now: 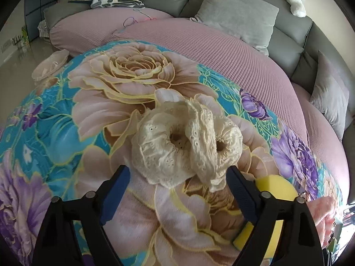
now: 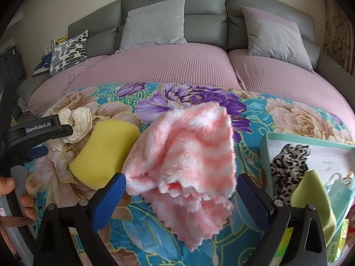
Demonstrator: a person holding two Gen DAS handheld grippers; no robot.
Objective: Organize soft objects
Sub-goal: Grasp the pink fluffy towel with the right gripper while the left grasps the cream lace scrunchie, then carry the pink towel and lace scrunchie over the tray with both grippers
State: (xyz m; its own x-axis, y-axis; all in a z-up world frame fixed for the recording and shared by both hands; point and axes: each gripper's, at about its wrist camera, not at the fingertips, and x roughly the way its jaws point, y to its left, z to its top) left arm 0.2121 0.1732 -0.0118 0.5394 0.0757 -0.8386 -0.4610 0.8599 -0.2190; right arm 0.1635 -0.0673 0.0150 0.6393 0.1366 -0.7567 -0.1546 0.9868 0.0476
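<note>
Both tongs gape: left tongs at lace scrunchies, right tongs at pink cloth.

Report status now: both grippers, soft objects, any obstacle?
Left gripper open at cream lace scrunchie. Right gripper open around pink fluffy cloth. Yellow sponge between them.

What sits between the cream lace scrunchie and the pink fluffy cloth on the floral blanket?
A yellow sponge lies between the cream lace scrunchie and the pink fluffy cloth; the right wrist view shows it best.
</note>
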